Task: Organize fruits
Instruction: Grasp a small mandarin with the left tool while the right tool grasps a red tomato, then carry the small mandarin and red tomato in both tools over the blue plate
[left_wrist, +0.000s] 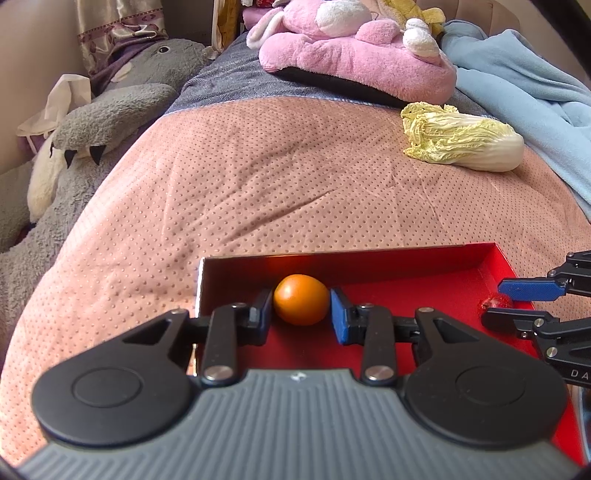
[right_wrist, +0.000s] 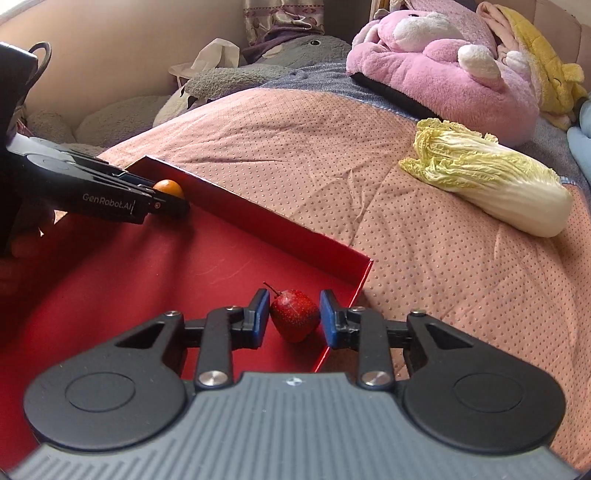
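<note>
The left tongs are clenched on an orange fruit, both blue pads pressed to its sides, at the far left corner of the red tray. The fruit sits low against the tray's far wall. From the right wrist view the same tongs reach in from the left with the orange fruit at their tips.

The right tongs are clenched on a strawberry, pads touching both its sides, its stem pointing up and left. It is at the tray's right edge, near the far right corner; whether it rests on the tray floor or is just off it I cannot tell. In the left wrist view the right tongs come in from the right, the strawberry between them.

The tray lies on a bed with a pink dotted cover. A napa cabbage lies on the cover, well apart from the tray, with plush toys behind it
</note>
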